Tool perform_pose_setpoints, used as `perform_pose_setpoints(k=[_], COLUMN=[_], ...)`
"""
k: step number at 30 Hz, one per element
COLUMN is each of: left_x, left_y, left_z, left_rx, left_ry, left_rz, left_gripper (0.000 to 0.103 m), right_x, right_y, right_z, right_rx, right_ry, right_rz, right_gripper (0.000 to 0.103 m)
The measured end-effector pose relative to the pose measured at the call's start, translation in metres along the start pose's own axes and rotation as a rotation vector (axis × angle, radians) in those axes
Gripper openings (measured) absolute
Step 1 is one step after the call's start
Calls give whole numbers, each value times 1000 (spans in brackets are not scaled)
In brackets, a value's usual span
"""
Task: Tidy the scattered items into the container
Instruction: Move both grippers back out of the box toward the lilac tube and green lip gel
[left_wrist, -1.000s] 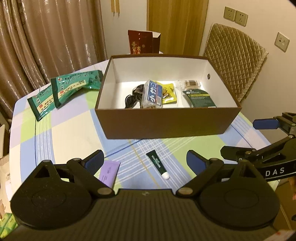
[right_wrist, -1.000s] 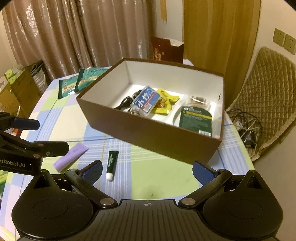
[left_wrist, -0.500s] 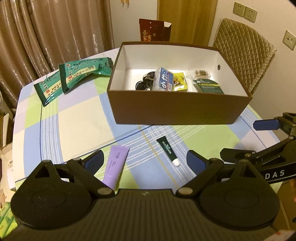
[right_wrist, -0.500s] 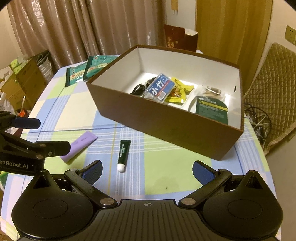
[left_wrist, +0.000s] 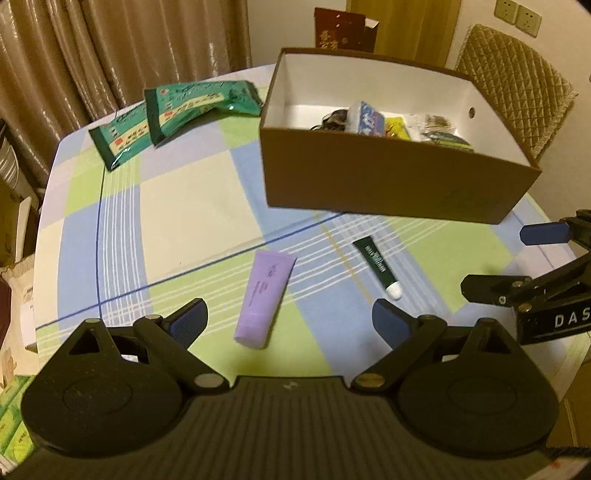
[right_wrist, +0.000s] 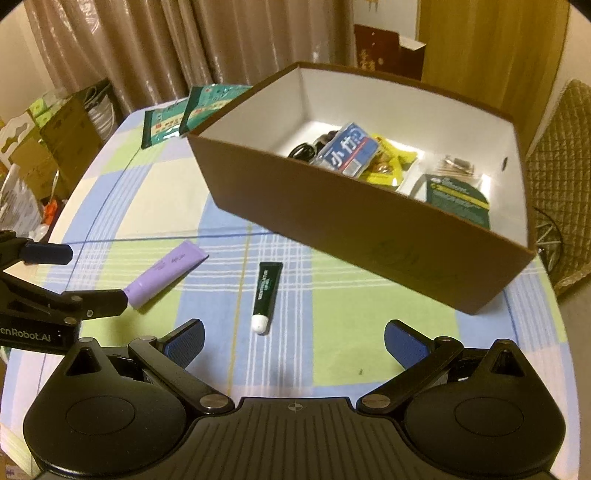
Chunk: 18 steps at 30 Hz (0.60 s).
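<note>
Left wrist view: the left gripper (left_wrist: 290, 319) gapes wide and empty, lined up on the lilac plastic tube (left_wrist: 265, 302) lying on the checked desk (left_wrist: 192, 199), likely its pick. Right wrist view: the right gripper (right_wrist: 293, 338), equally spread and empty, faces the dark green white-capped tube (right_wrist: 266, 295) before the brown cardboard box (right_wrist: 369, 236).

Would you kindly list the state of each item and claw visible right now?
Brown box: open, partly filled.
Purple tube: lying flat on the table, outside the box.
Green tube: lying flat, capped, outside the box.
Green packets: overlapping on the table.
Left claw: open, empty.
Right claw: open, empty.
</note>
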<state>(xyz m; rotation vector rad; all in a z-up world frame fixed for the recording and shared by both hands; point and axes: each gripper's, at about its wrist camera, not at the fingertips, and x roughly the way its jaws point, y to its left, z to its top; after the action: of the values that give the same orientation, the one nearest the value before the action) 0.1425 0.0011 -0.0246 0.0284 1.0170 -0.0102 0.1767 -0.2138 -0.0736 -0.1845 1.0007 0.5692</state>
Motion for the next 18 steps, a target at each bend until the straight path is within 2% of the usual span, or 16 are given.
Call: perform_pose_setpoints(k=[12, 18], left_x=[23, 39], left_y=[21, 22], left_z=[-14, -15], left_rx=[10, 39], left_ry=[1, 3], left_rz=[11, 9], left_gripper=[93, 90], right_x=[41, 58], right_y=[8, 16], right_z=[-15, -22], right_rx=[-41, -91], right_ry=[40, 23], right_rz=[46, 45], right_gripper=[101, 100])
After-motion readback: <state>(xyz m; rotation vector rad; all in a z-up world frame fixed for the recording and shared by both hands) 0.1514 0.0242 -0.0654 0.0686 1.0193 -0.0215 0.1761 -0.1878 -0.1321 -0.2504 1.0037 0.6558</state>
